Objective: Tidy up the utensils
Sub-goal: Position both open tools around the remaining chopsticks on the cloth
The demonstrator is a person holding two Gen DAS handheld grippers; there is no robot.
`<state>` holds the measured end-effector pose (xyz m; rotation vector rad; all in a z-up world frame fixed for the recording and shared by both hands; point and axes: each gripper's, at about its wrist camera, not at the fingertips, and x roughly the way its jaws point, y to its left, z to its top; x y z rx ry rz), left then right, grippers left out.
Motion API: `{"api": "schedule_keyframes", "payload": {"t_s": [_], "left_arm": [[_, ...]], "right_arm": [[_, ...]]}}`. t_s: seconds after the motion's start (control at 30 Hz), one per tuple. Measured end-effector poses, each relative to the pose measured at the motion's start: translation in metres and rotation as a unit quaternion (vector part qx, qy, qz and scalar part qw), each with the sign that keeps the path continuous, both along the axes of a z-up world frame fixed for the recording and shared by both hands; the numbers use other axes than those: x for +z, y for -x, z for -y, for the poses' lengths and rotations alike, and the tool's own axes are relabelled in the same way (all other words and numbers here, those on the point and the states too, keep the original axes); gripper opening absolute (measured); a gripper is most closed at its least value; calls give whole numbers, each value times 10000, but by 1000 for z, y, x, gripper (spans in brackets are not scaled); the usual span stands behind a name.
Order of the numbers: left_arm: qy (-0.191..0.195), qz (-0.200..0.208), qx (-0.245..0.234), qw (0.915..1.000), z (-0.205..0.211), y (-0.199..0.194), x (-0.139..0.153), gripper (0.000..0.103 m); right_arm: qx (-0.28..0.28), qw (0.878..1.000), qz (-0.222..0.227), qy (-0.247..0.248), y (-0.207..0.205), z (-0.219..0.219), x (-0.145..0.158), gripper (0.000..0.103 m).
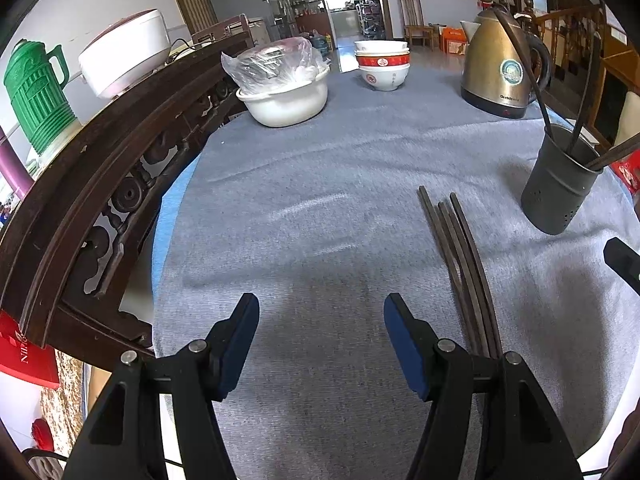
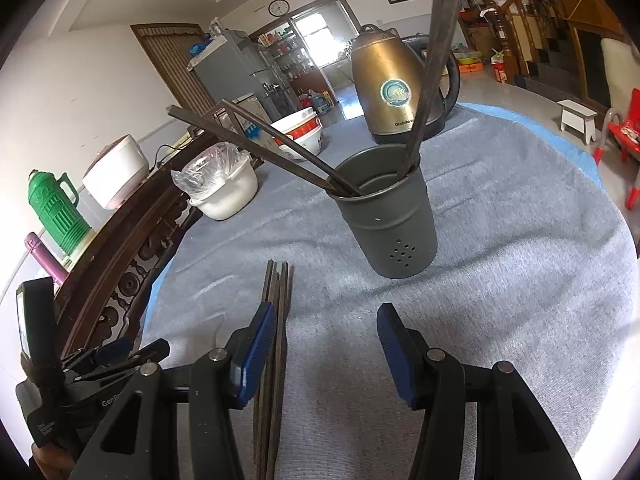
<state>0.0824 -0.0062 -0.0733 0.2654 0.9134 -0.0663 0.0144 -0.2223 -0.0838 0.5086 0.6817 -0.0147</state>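
Chopsticks (image 2: 276,320) lie in a loose bundle flat on the grey-clothed tabletop (image 1: 320,200), just beside the dark holder (image 2: 386,220), which stands upright and already has several sticks leaning in it. The right tongs (image 2: 326,344) hang over the cloth with jaws apart and nothing between them; the bundle sits under the left-hand pad, off centre. The left tongs (image 1: 320,344) are likewise apart and empty. To pick well, I judge the right tongs should shift sideways until one or two sticks sit between the pads, then close near mid-length, so they stay balanced when tipped into the holder.
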Motion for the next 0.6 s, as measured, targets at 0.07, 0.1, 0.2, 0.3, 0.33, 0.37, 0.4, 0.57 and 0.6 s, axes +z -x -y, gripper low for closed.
{"api": "schedule_keyframes", "payload": {"t_s": [0.07,0.1,0.2,0.3,0.33,0.37,0.4,0.57,0.6], "left_arm": [[0,-25,-13,10000,1,-1,-2,66],[0,-35,-19,10000,2,-1,-2,66],[29,-83,-34,10000,4,-3,-5,66],[207,-228,-68,9995,4,-8,-8,66],[307,-298,-75,9991,4,-10,-9,66],[435,-375,-86,9983,4,-13,-11,66],[553,-446,-110,9974,4,-15,-12,66],[1010,-890,-298,9905,13,-25,-26,67],[1057,-955,-319,9893,16,-26,-29,67]], "right_arm": [[-15,10000,-16,-13,0,1,-1,57],[-25,10000,-24,-17,0,2,-2,57],[-39,10000,-58,-26,-2,3,-5,57],[-34,9999,-97,-43,-3,3,-8,57],[-30,9999,-106,-46,-4,2,-9,57],[-28,9999,-114,-43,-4,2,-10,57],[-30,9999,-118,-32,-4,2,-10,57],[-53,9999,-146,-45,-4,3,-12,57],[-58,9999,-147,-49,-4,3,-12,57]]}}
